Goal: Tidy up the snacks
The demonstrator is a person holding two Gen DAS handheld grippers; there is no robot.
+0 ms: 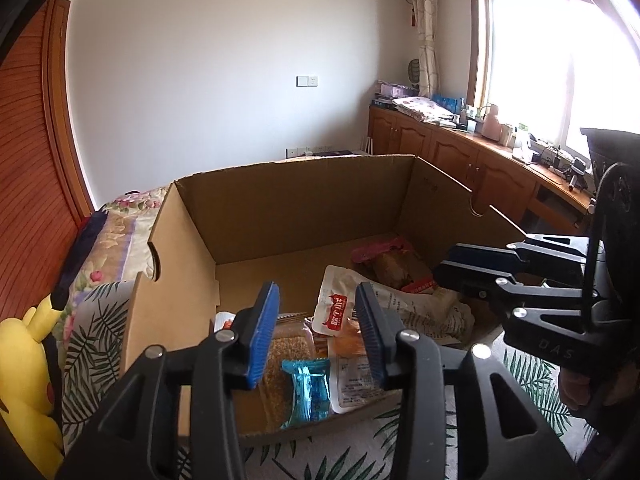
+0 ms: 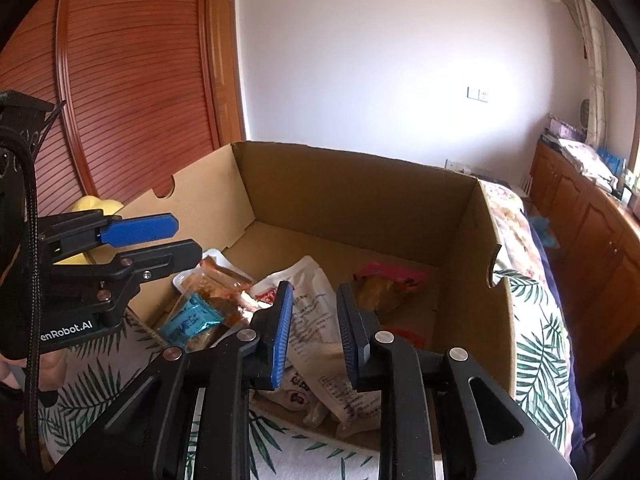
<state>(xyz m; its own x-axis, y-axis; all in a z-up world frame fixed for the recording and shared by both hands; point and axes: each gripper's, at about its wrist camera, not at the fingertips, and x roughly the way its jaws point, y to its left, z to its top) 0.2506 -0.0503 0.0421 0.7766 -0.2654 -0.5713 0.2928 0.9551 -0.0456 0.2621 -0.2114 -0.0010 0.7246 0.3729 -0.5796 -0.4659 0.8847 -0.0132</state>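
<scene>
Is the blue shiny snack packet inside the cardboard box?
Yes, the blue shiny snack packet lies on the floor of the cardboard box, near its open front edge among the other snack packs.

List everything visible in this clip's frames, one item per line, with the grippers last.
cardboard box: one, brown, open-topped, on the leaf-print cover.
teal packet: one, at the box's near edge.
white pouch with red label: one, in the box's middle.
pink-topped packet: one, toward the box's back right.
large white printed bag: one, under the right gripper.
yellow plush toy: one, left of the box.
wooden cabinets: brown, under the window.
left gripper: open, empty.
right gripper: open, empty.
</scene>
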